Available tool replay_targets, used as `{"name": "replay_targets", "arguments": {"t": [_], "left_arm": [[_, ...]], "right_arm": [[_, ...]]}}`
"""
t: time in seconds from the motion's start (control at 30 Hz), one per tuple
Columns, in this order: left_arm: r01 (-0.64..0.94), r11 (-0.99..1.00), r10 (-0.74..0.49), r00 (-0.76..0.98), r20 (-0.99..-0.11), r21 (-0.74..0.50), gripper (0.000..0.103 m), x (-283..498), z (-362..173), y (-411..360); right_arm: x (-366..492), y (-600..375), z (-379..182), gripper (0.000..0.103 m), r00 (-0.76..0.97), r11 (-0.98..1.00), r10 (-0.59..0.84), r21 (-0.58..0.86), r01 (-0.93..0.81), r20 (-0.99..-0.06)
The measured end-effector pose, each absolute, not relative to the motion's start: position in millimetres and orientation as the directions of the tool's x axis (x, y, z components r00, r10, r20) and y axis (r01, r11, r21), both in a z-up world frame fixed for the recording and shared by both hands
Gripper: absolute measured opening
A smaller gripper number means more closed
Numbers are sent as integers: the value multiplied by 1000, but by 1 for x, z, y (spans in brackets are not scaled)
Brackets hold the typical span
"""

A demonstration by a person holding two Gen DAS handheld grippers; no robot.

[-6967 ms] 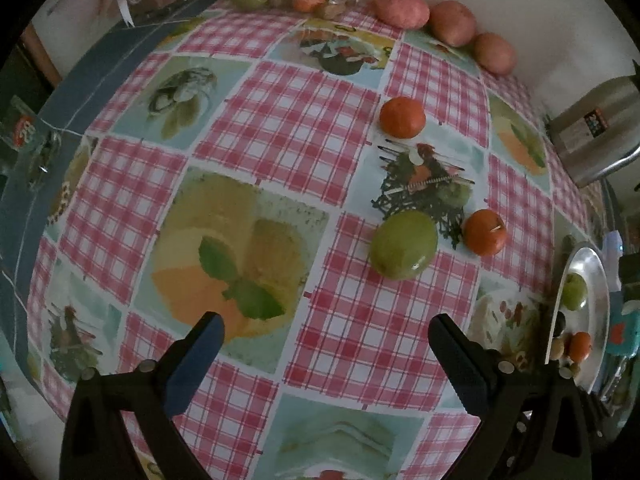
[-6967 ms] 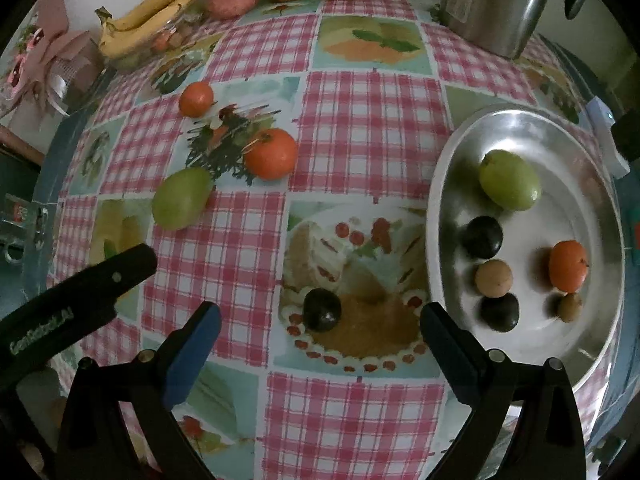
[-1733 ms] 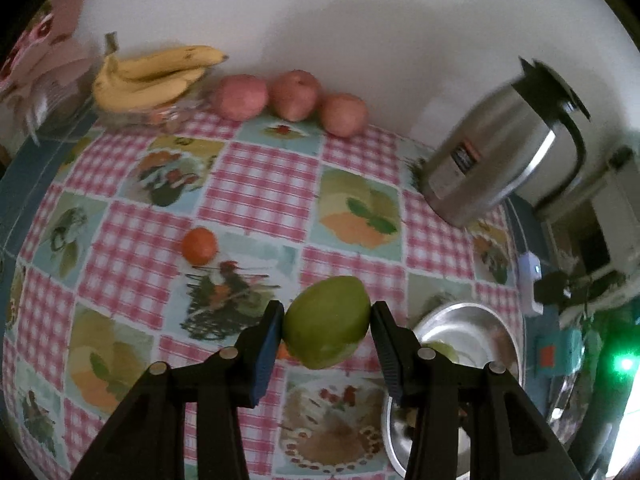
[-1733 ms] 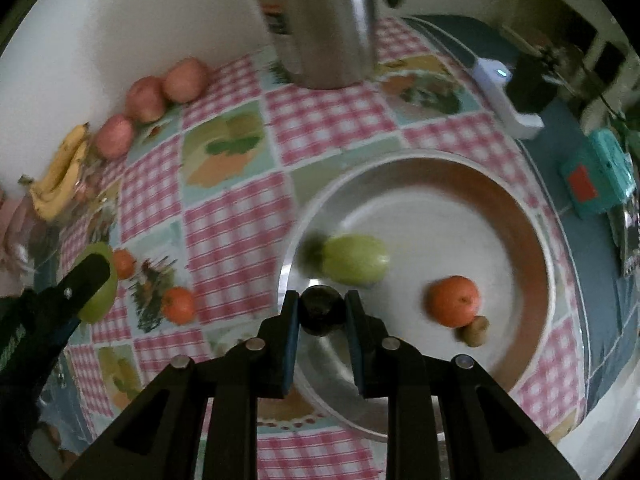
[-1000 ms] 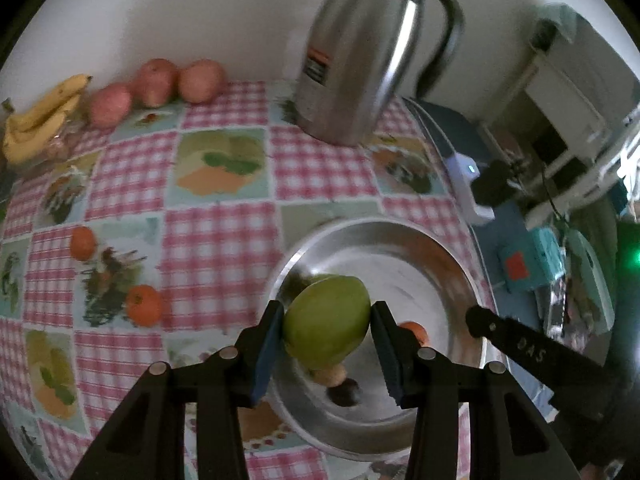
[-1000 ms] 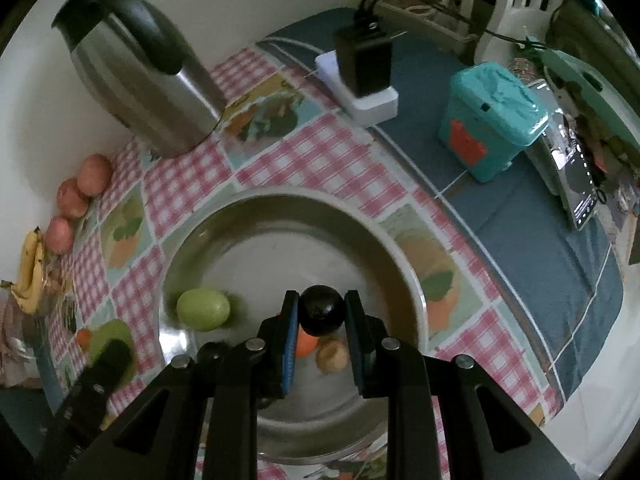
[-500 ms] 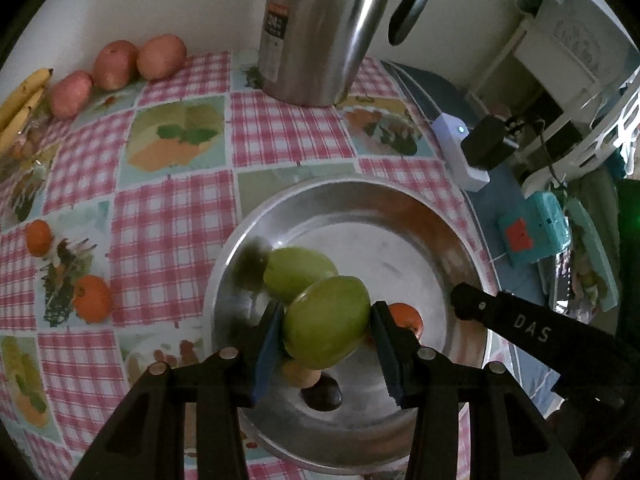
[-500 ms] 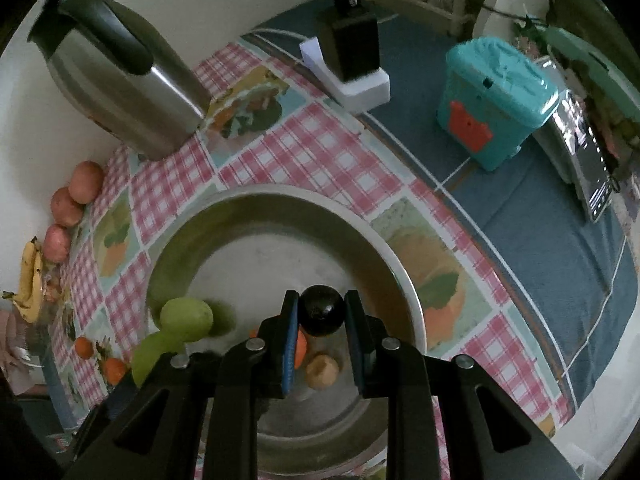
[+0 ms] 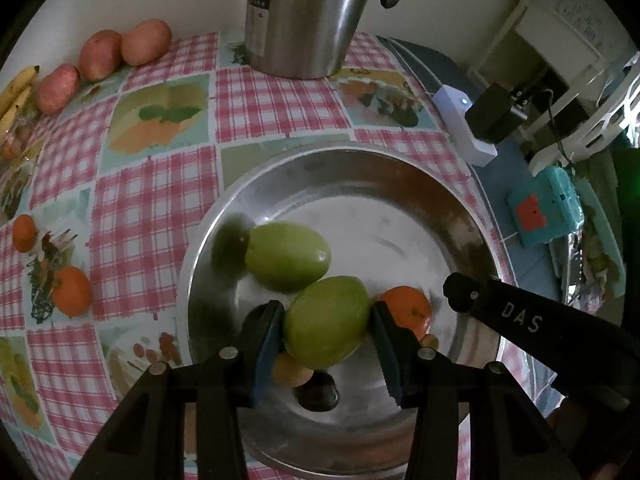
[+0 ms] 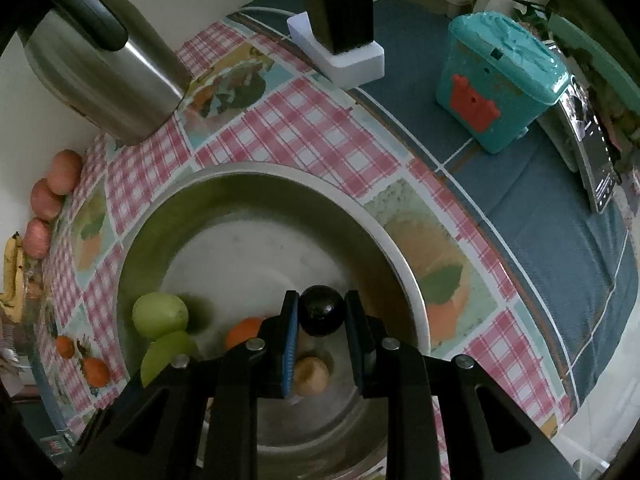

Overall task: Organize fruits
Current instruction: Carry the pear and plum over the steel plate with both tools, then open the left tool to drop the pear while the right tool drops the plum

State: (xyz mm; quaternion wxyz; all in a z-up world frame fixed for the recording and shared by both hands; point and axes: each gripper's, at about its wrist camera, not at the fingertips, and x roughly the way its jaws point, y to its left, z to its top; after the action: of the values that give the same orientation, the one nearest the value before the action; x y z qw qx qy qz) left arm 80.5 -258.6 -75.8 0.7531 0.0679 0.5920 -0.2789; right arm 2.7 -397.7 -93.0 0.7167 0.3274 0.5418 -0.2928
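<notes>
My left gripper [image 9: 326,330] is shut on a green fruit [image 9: 326,326] and holds it just above the steel bowl [image 9: 360,172]. A second green fruit [image 9: 288,256], an orange [image 9: 410,310], a brown fruit [image 9: 290,374] and a dark fruit [image 9: 318,394] lie in the bowl. My right gripper [image 10: 322,318] is shut on a dark round fruit [image 10: 322,316] over the same bowl [image 10: 248,188]. Its arm [image 9: 520,322] shows at the right of the left wrist view. Two oranges [image 9: 72,290] lie on the tablecloth to the left.
A steel thermos jug [image 9: 304,16] stands behind the bowl. Red fruits [image 9: 146,42] and bananas [image 9: 16,88] line the wall at far left. A white charger [image 10: 340,50], a teal box [image 10: 500,80] and a phone [image 10: 592,148] lie right of the bowl.
Both grippers have come lower and closer over the bowl with their fruits held. The left gripper's green fruit now sits beside the one in the bowl.
</notes>
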Motion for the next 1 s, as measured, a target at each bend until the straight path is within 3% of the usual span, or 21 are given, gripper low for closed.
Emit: {"name": "replay_targets", "arguments": {"t": [1.0], "left_arm": [[493, 836, -351, 144, -925, -240, 56, 82, -66, -255]], "right_arm": [[13, -395, -99, 26, 175, 615, -73, 94, 783, -982]]}}
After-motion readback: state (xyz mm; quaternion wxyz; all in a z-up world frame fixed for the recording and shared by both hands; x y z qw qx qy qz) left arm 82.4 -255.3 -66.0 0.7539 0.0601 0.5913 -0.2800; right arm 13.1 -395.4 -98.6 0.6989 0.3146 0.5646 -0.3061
